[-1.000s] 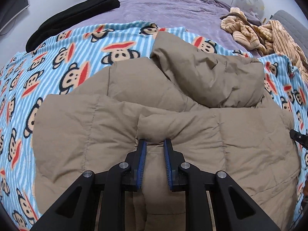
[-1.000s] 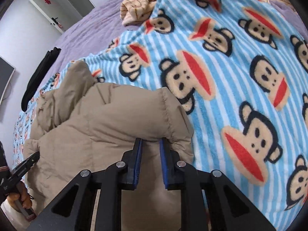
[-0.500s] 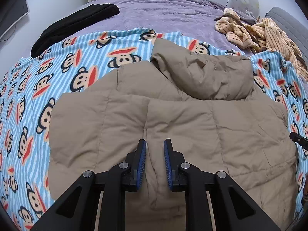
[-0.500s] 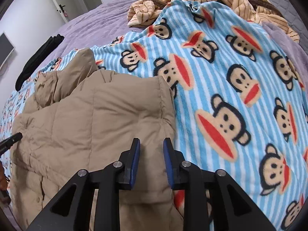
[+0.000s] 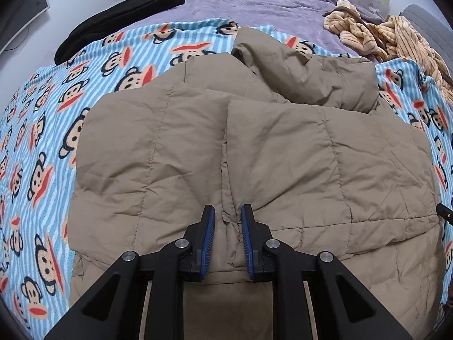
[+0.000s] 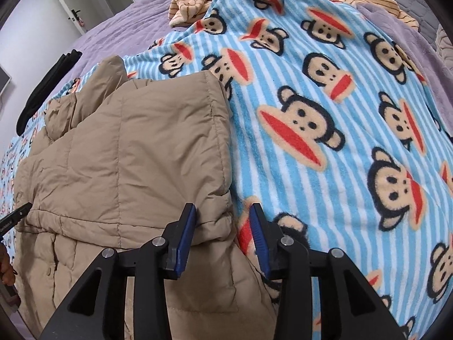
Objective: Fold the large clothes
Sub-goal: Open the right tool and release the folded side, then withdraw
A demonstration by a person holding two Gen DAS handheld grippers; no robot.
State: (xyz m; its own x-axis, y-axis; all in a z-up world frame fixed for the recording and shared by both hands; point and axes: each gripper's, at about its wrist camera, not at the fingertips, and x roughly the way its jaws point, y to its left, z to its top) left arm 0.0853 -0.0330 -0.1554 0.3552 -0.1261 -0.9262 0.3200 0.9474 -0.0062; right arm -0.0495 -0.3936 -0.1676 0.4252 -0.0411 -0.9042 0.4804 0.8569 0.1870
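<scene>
A tan puffer jacket [image 5: 283, 155] lies folded on a blue striped monkey-print blanket [image 5: 42, 141], its hood bunched at the far end. My left gripper [image 5: 228, 218] sits low at the jacket's near middle, shut on a small pleat of its fabric. In the right wrist view the jacket [image 6: 127, 155] fills the left half. My right gripper [image 6: 223, 215] is open, its jaws straddling the jacket's folded right edge, with the right finger over the blanket [image 6: 339, 113].
A black garment [image 5: 119, 19] lies at the far left on the purple bed cover [image 5: 240, 2]. Tan striped clothing [image 5: 382, 34] is heaped at the far right. A hand [image 6: 5, 263] shows at the left edge.
The raised fold of the jacket has been laid down flat. My right gripper has opened and let go of the jacket's edge. The left gripper's jaws keep the same narrow gap.
</scene>
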